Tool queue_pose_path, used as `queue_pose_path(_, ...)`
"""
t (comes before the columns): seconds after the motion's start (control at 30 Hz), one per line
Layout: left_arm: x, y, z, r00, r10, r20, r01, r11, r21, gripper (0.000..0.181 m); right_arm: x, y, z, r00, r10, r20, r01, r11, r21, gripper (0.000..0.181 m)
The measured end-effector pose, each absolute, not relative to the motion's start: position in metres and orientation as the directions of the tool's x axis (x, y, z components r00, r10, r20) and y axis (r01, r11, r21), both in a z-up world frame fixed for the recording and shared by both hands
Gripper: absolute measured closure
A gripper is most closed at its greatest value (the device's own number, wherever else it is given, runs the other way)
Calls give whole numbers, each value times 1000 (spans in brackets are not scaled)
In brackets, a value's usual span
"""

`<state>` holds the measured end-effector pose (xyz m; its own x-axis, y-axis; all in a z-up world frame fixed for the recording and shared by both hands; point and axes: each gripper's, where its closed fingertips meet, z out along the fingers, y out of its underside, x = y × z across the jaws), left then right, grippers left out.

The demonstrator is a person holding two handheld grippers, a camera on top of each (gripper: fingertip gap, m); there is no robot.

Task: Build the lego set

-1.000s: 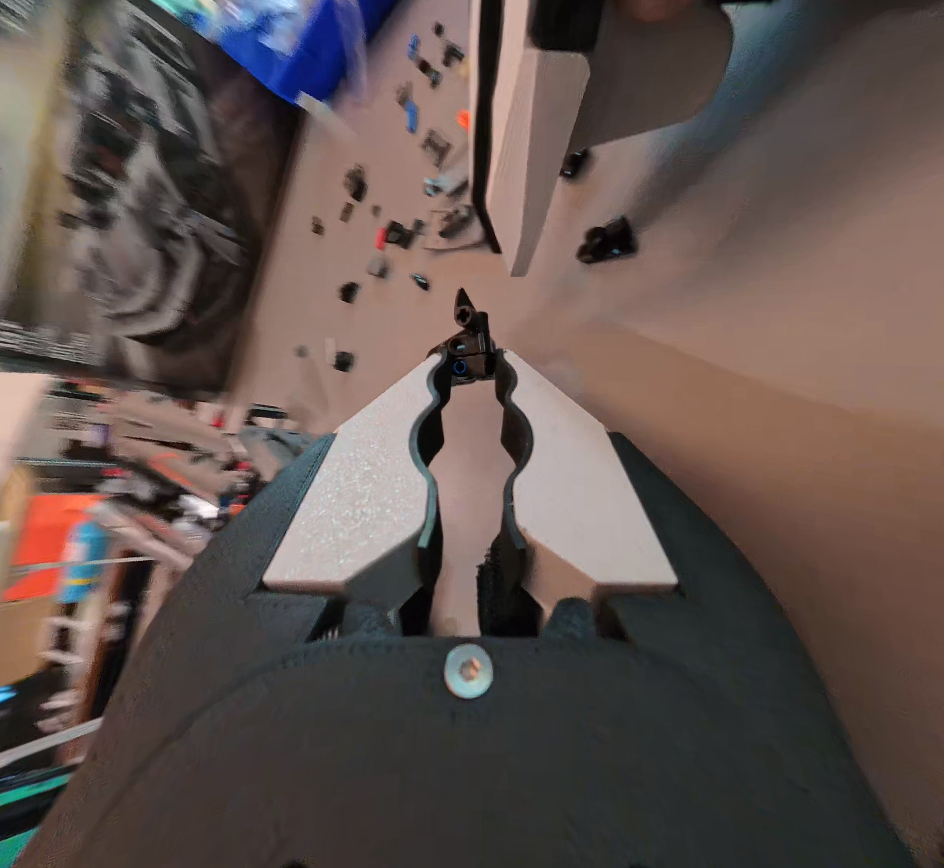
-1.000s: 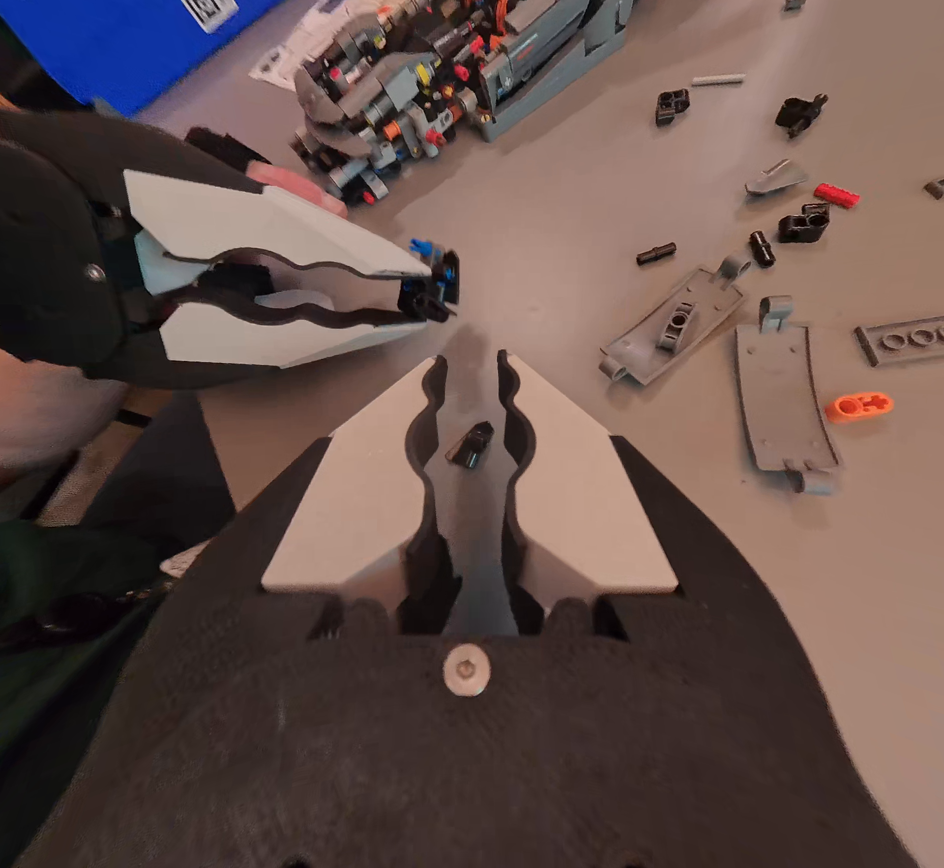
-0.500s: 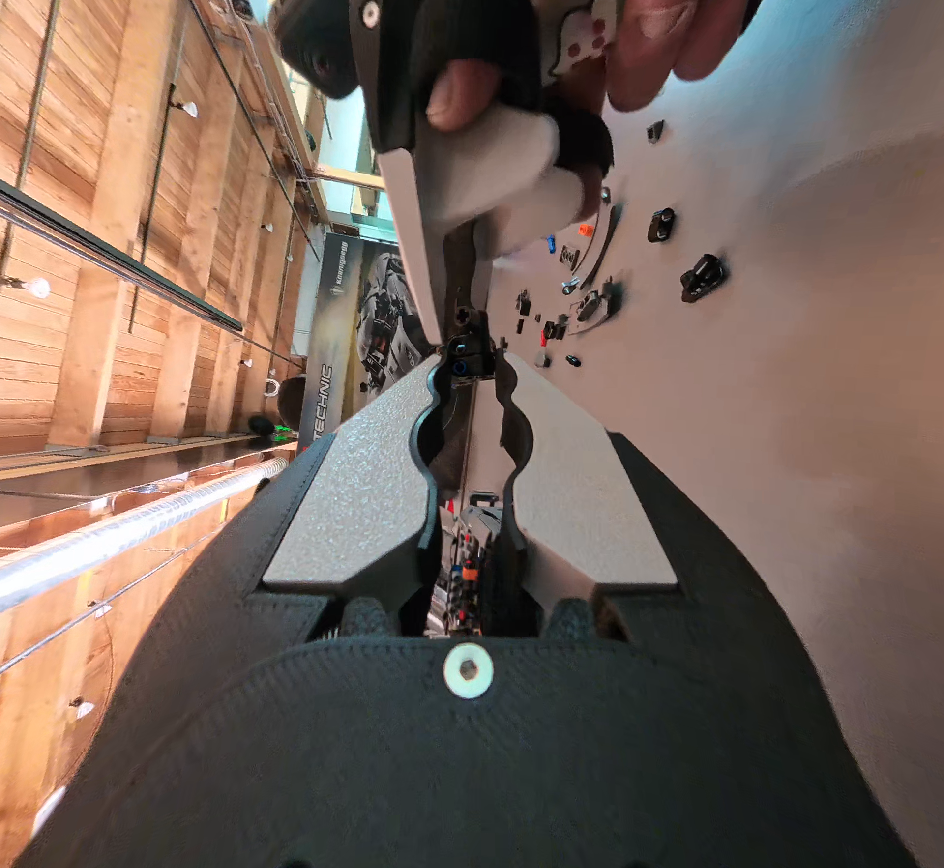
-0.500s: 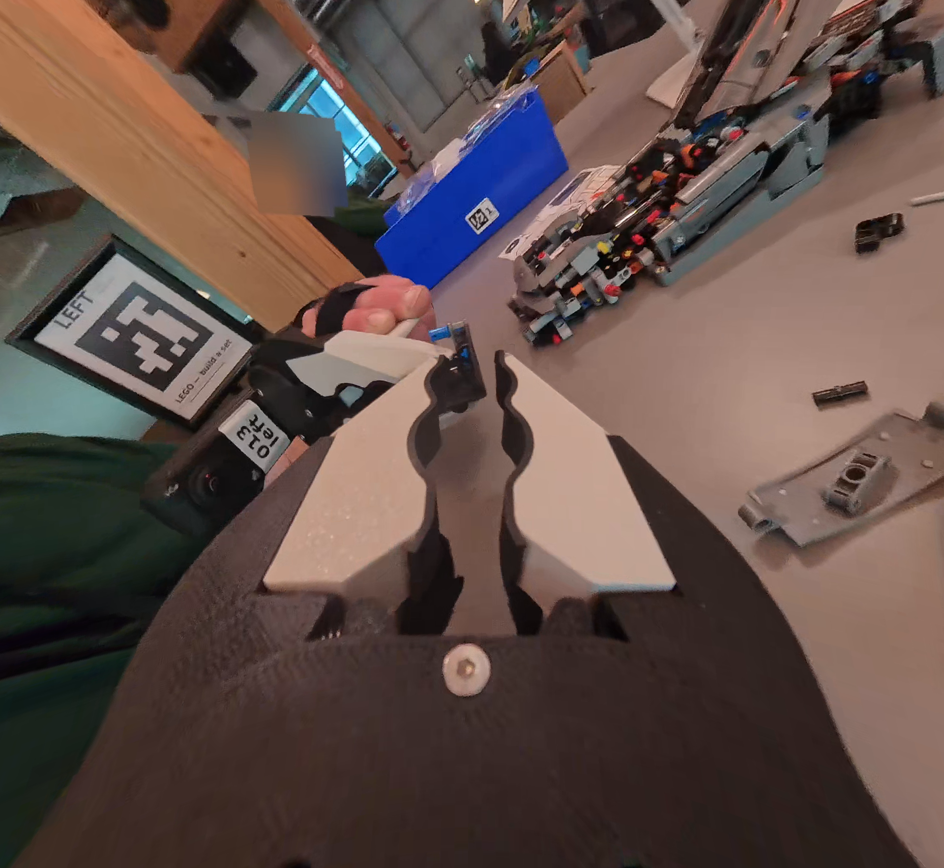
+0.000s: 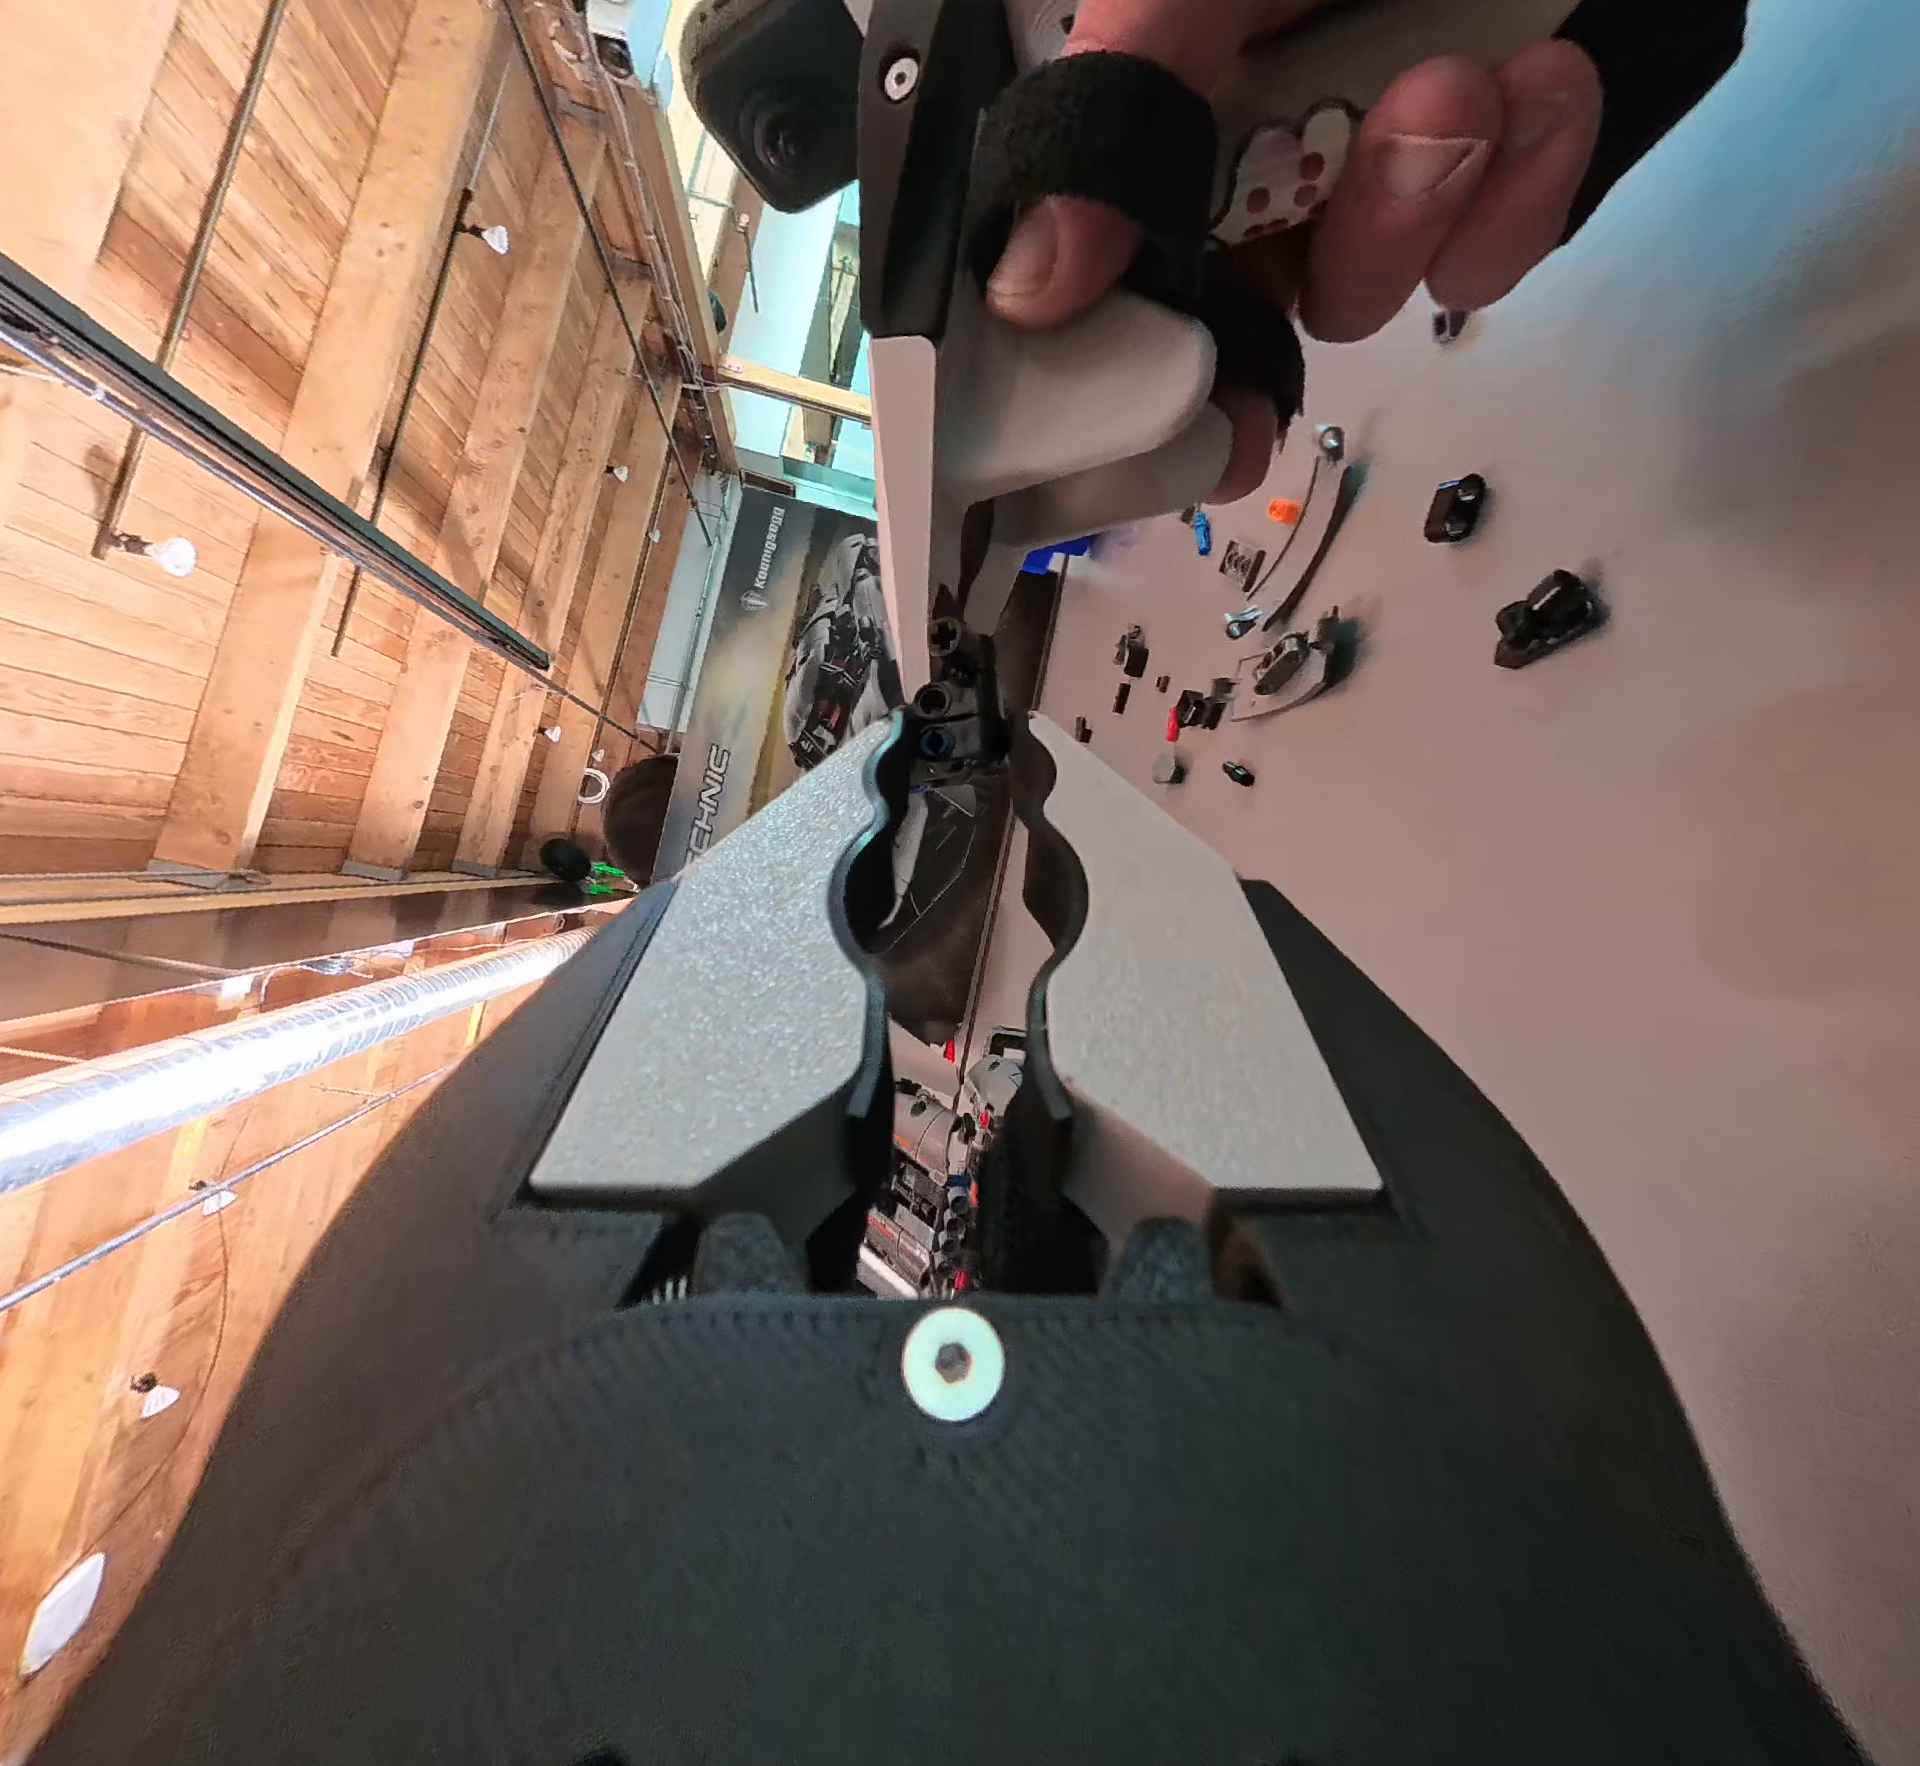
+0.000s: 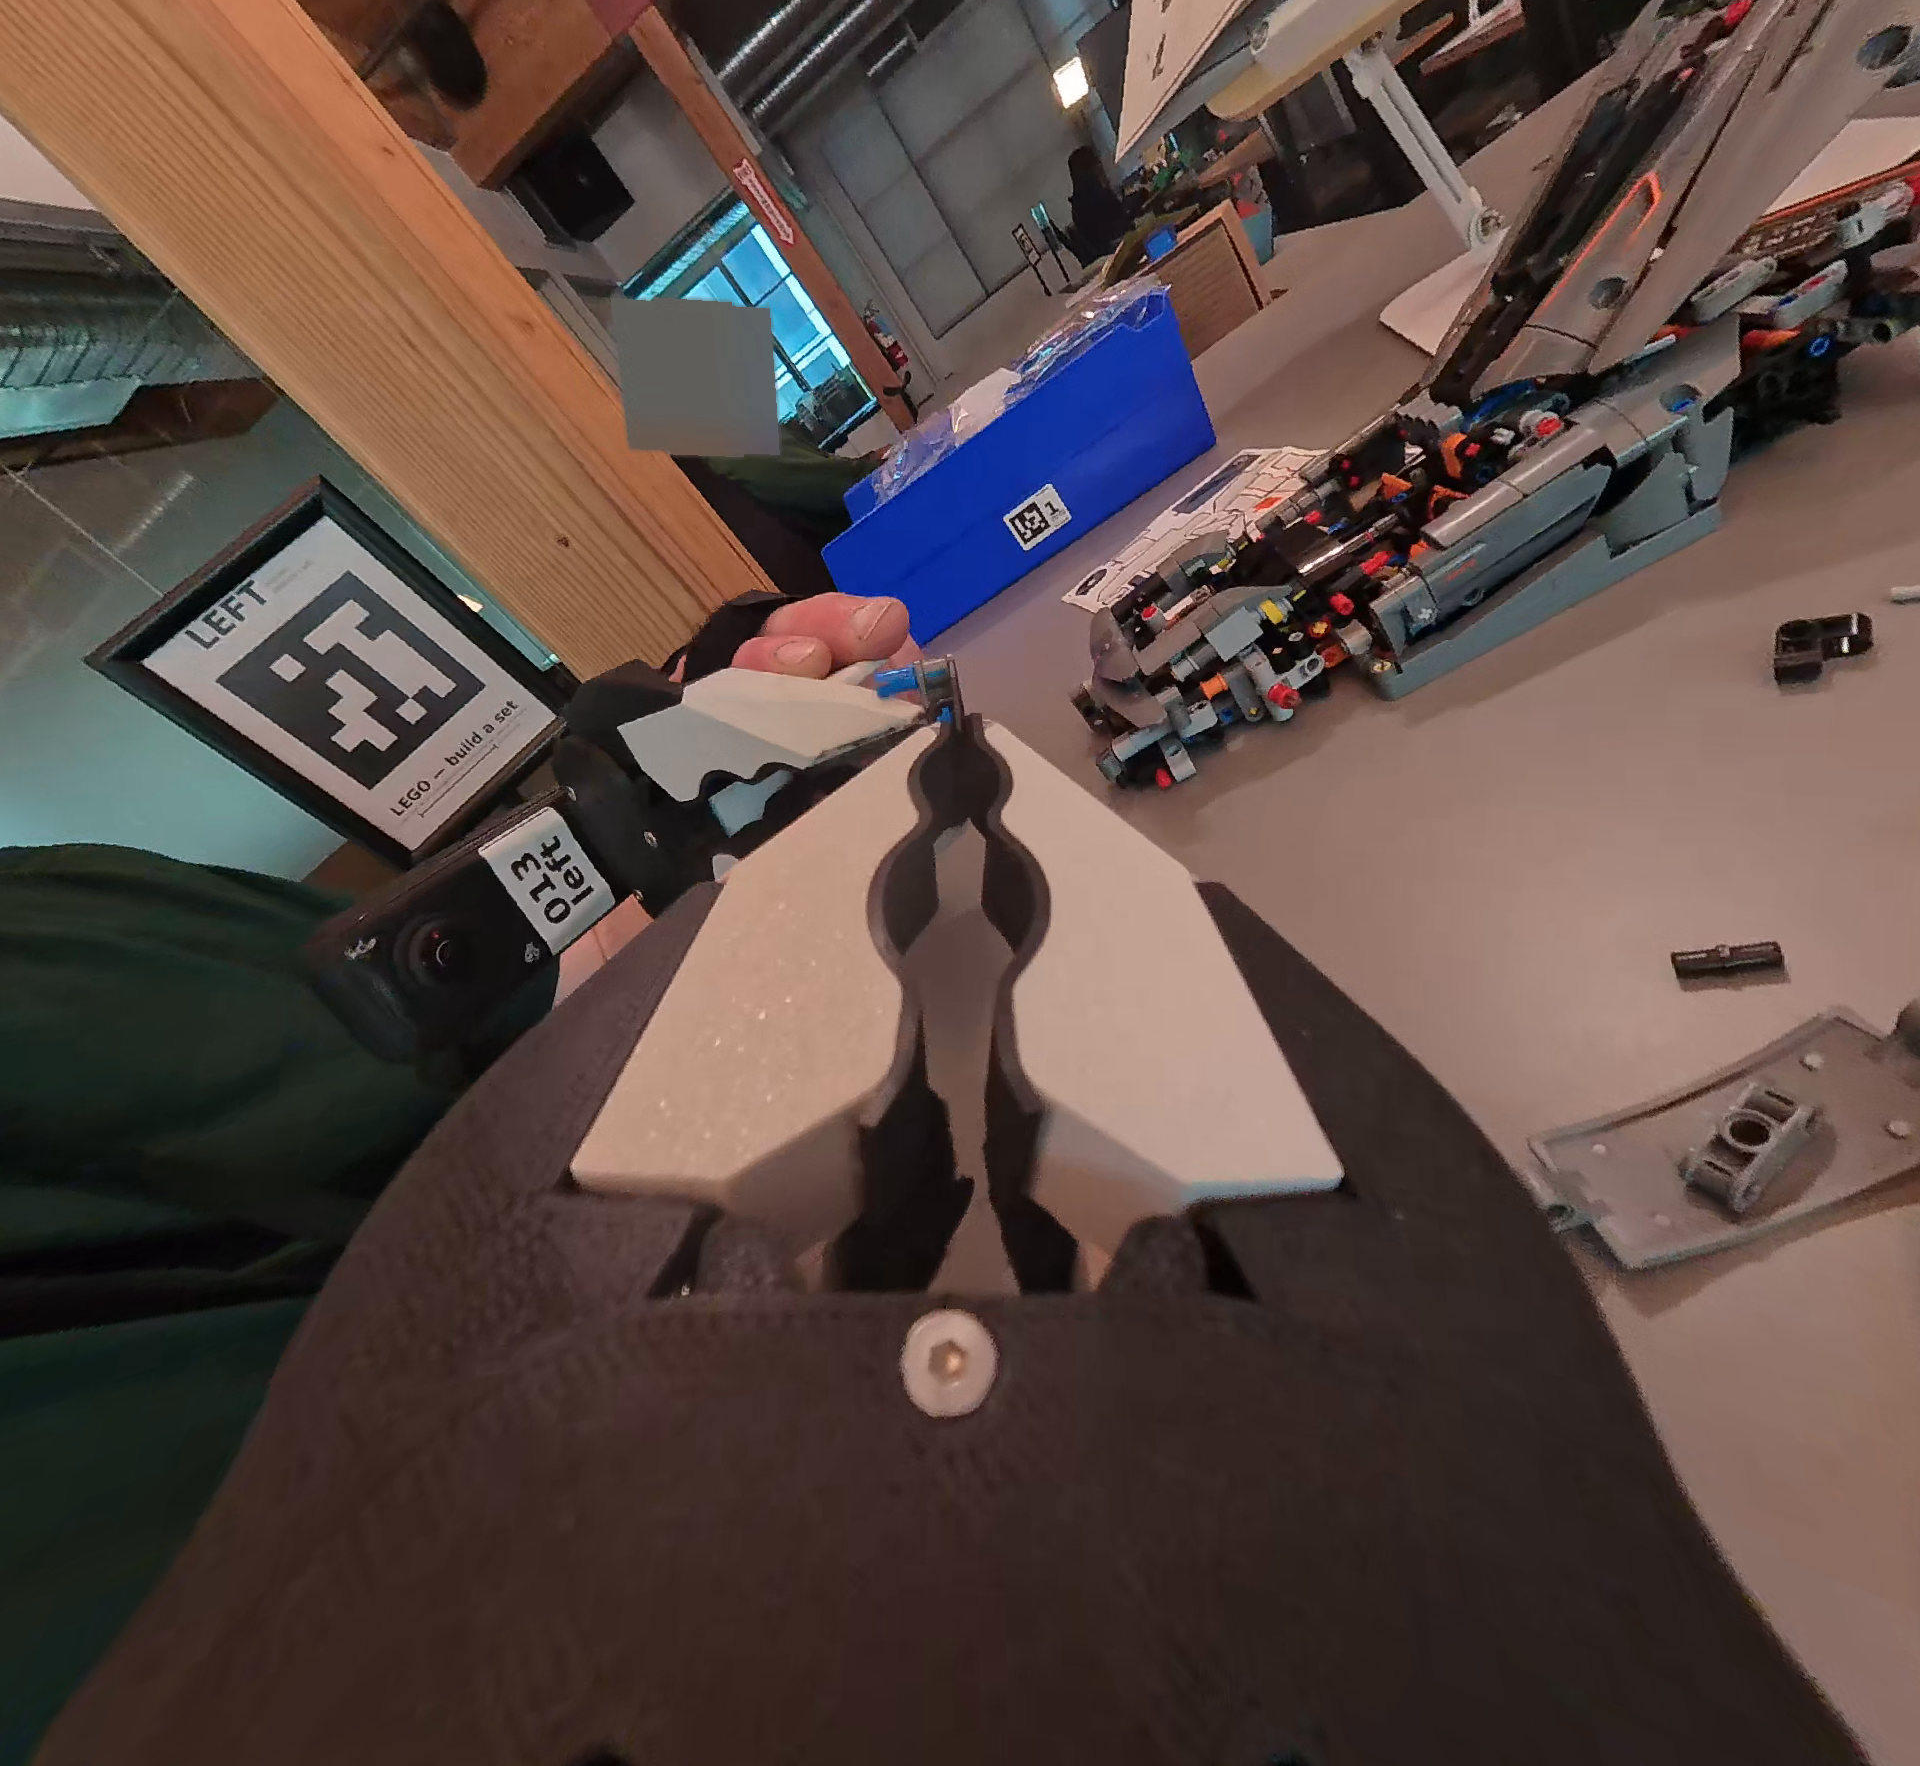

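Fingers of left gripper (image 5: 951,745) and right gripper (image 6: 956,729) both clamped on black connector (image 5: 948,714), blue pins plain only in left view.

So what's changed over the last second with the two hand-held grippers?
The right hand-held gripper rose off the table, came tip to tip with the left hand-held gripper, and closed on the small black piece. The left one's grip is unchanged; the model hasn't moved.

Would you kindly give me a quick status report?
Left claw shut on black connector. Right claw shut on its far end, above the table. Nothing in the way.
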<state>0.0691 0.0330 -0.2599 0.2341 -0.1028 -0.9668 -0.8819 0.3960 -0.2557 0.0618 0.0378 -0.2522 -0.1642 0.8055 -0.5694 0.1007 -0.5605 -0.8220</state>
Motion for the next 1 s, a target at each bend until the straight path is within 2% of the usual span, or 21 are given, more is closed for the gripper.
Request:
queue_pose_path(0.13, 66, 29, -251, 317, -87, -945, -854, 408, -324, 164, 58, 36, -245, -181, 814, -552, 85, -546, -833, 181)
queue_pose_path(0.47, 43, 25, -230, 570, -157, -806, -708, 405, -579, 150, 51, 42, -238, -197, 821, -536, 49, -538, -842, 181)
queue_pose_path(0.73, 34, 35, -224, 740, -423, -523, -425, 310, -851, 146, 49, 47, -233, -219, 837, -500, 14, -510, -860, 181)
queue_pose_path(0.83, 43, 40, -233, 718, -568, -401, -341, 215, -915, 146, 50, 47, -230, -232, 845, -481, 6, -493, -870, 181)
queue_pose_path(1.0, 54, 38, -234, 672, -707, -219, -173, 138, -975, 151, 51, 45, -229, -249, 855, -455, 1, -469, -883, 181)
